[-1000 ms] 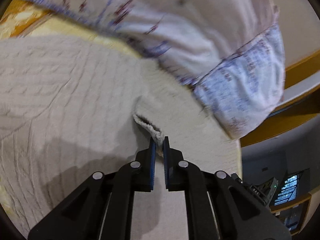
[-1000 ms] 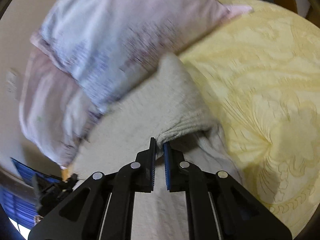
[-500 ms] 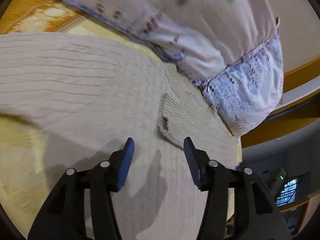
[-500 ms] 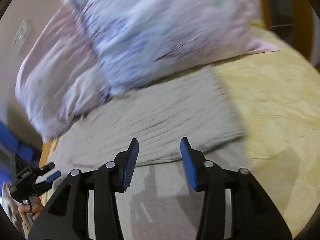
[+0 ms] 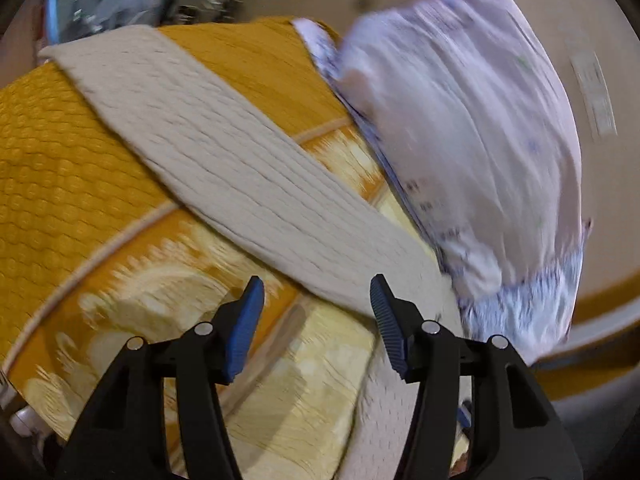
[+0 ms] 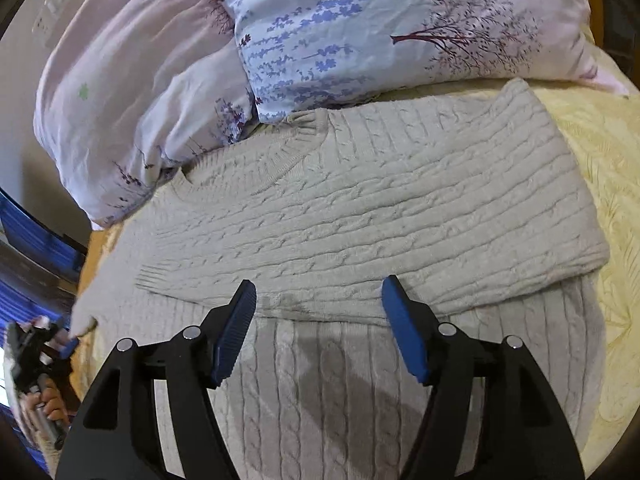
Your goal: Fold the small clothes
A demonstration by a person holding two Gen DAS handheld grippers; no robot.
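Left wrist view: the left gripper (image 5: 316,296), a second ago pinching the sweater's (image 5: 224,156) cuff, has let go; its jaws stand spread and empty over the yellow bedspread (image 5: 72,184), the sleeve stretching away beyond them.

Right wrist view: the right gripper (image 6: 316,300) has just been opening, jaws spread above the folded sweater (image 6: 380,200), nothing between them, below the pillows (image 6: 360,24).

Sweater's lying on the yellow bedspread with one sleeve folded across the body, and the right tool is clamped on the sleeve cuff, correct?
Not quite. The right wrist view shows the right tool open, empty, above the sweater; its jaws have just been opening. The rest holds: the sweater lies on the yellow bedspread with one sleeve folded across the body.
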